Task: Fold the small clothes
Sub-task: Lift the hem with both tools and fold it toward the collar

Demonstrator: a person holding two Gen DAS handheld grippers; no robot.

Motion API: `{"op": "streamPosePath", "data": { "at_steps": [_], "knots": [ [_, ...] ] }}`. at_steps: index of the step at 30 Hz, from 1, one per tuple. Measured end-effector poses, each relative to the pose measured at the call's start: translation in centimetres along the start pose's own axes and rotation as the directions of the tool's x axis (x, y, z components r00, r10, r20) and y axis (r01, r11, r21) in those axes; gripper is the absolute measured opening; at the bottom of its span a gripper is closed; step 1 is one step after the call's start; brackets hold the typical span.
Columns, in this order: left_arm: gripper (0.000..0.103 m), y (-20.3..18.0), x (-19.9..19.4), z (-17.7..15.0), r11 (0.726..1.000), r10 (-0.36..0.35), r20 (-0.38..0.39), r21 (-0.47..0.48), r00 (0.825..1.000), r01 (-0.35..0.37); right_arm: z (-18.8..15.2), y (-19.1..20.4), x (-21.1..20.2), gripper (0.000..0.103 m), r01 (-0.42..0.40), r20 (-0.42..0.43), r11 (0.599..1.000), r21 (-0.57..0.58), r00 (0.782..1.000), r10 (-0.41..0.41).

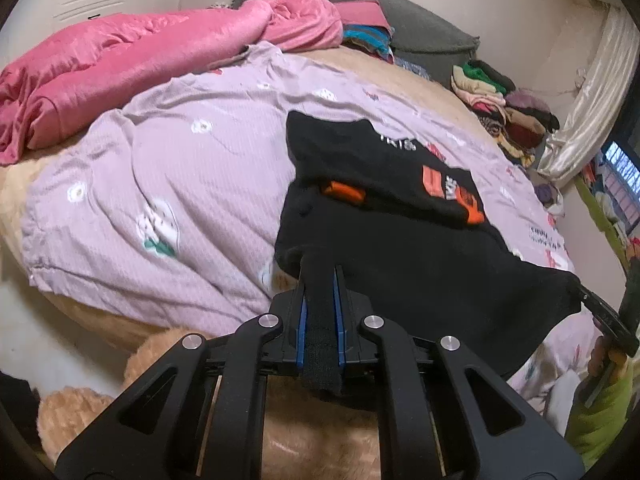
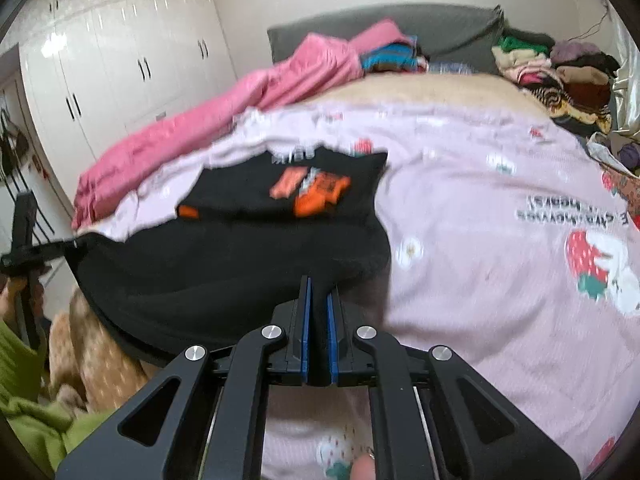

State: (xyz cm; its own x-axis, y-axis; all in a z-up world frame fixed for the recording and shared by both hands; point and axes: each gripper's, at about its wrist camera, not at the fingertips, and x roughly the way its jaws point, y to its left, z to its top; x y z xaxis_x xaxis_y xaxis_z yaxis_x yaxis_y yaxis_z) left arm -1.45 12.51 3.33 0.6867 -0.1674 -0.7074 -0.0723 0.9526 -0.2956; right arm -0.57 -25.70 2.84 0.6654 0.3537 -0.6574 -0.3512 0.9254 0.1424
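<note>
A small black garment with an orange print lies on the lilac sheet of the bed, its far part folded over. My left gripper is shut on the garment's near left corner. My right gripper is shut on the near right corner of the black garment. The near edge hangs stretched and lifted between the two grippers. The right gripper shows at the right edge of the left wrist view, and the left gripper at the left edge of the right wrist view.
A pink quilt is bunched at the far left of the bed. Stacks of folded clothes sit at the far right by the grey headboard. A tan fleece blanket covers the near bed edge. White wardrobes stand to the left.
</note>
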Motion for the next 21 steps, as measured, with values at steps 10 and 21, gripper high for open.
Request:
{"op": "streamPosePath", "data": {
  "at_steps": [10,21],
  "knots": [
    [0.004,0.1,-0.5,4.5,0.999,-0.033,0.071,-0.04,0.997,0.036,3.9,-1.1,-0.9,0.006,-0.011,0.163,0.997,0.072,0.987,-0.001],
    [0.004,-0.7,0.1,10.4,0.997,-0.041,0.136,-0.059,0.99,0.049,8.2,-2.6,0.4,0.006,-0.012,0.227,0.99,0.137,0.974,-0.019]
  ]
}}
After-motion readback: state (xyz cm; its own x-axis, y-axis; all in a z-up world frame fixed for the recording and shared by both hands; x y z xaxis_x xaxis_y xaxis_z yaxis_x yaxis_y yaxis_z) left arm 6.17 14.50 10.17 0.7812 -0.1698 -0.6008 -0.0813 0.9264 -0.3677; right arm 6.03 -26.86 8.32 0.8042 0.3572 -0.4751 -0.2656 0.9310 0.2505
